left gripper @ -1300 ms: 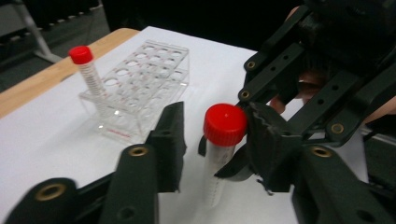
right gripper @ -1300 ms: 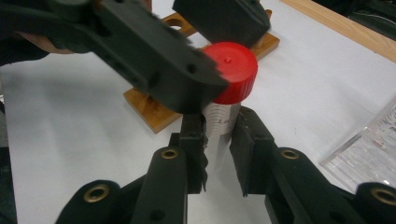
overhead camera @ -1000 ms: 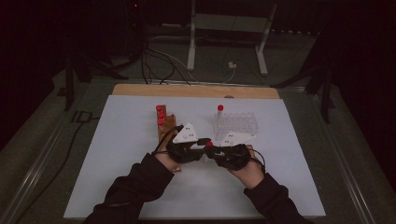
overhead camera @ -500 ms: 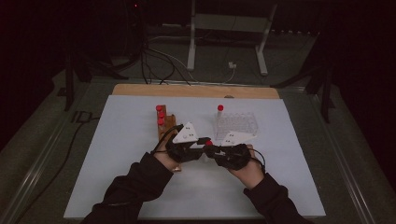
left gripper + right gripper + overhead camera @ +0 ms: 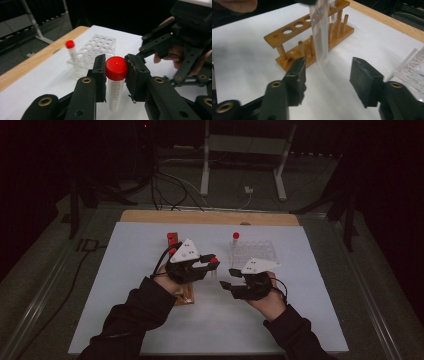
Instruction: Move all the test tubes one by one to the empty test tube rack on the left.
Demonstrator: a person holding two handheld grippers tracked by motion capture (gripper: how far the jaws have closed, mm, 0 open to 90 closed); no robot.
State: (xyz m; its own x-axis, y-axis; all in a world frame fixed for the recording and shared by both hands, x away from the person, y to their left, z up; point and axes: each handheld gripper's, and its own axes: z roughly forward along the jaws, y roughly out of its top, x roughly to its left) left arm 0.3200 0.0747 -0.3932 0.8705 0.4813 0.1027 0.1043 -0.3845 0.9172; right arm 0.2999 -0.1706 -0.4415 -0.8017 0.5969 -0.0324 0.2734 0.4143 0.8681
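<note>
While clamping the tube [image 5: 116, 82] by its red screw cap [image 5: 116, 68], kept the left gripper [image 5: 116, 75] shut tight on both sides of that cap, with the tube hanging upright above the white mat [image 5: 125, 270], clear of the wooden rack [image 5: 312, 37] and short of the clear plastic rack [image 5: 100, 47]. Had just been opening the right gripper [image 5: 327, 72]: pads apart, nothing pressed, the tube's lower end only hanging blurred ahead of the gap, untouched.

Judged as a carry toward the clear rack, or a handover. Best done by keeping the tube plumb, since gripped high and free to swing. Worth lining the rounded tip over one hole before lowering, and well away from the second tube [image 5: 70, 50] standing at that rack's corner. Should let go only once seated.

Saw a slim, see-through plastic body, printed with fine graduation marks, under a smooth, glossy cap. Found the clear rack hard and glassy, a grid of round holes. Noted warm, matt wood in the other rack: drilled top board, pegs, thin dowel posts. Noted ridged black pads.
</note>
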